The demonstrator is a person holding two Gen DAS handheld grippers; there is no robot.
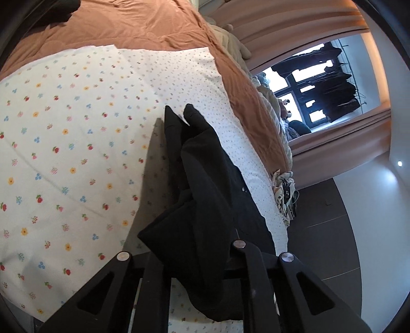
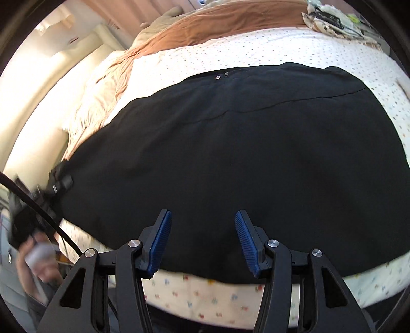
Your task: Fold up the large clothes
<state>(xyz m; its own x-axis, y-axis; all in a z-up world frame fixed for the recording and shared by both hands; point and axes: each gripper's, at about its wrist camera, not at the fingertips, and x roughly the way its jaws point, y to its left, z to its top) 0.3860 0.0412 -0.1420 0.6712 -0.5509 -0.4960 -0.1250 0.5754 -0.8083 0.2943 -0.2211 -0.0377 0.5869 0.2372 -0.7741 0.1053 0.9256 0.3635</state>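
The left gripper [image 1: 202, 261] has its fingers clamped on a bunched edge of the black garment [image 2: 230, 143], lifting it off the floral sheet [image 1: 64, 153] on the bed [image 1: 133, 23]; the fingertips themselves are buried in cloth. To fold well, I judge this edge should be carried across taut and level, keeping the fabric from twisting. Further right, the garment lies spread flat over the bed, its small snap [image 2: 217, 77] near the far hem. The right gripper [image 2: 202, 243] hovers over the near edge, blue fingers [image 2: 160, 246] apart and holding nothing. At that view's left rim, a blurred hand and cable are hard to read.
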